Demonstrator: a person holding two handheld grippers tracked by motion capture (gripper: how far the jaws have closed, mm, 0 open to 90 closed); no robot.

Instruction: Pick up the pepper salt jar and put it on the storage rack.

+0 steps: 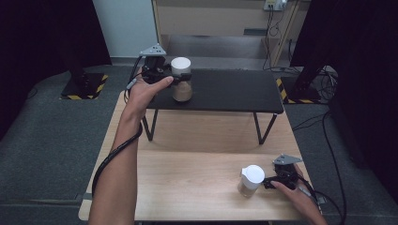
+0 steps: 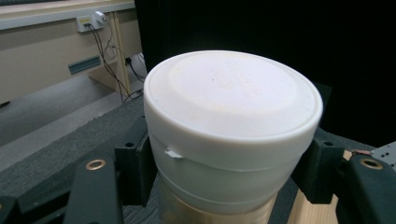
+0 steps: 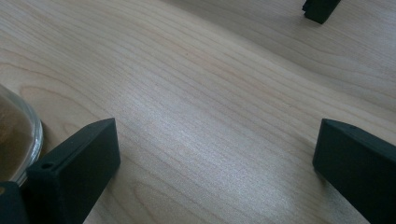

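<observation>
Left gripper (image 1: 174, 76) clamps jar (image 2: 229, 135): white lid, clear body, tan fill | right gripper (image 3: 215, 154) jaws apart beside second jar (image 1: 249, 180)

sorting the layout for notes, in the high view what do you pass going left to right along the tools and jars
left tool → jar on the black raised shelf, clamped in that tool → jar on the wooden table → right tool, open beside it
</observation>
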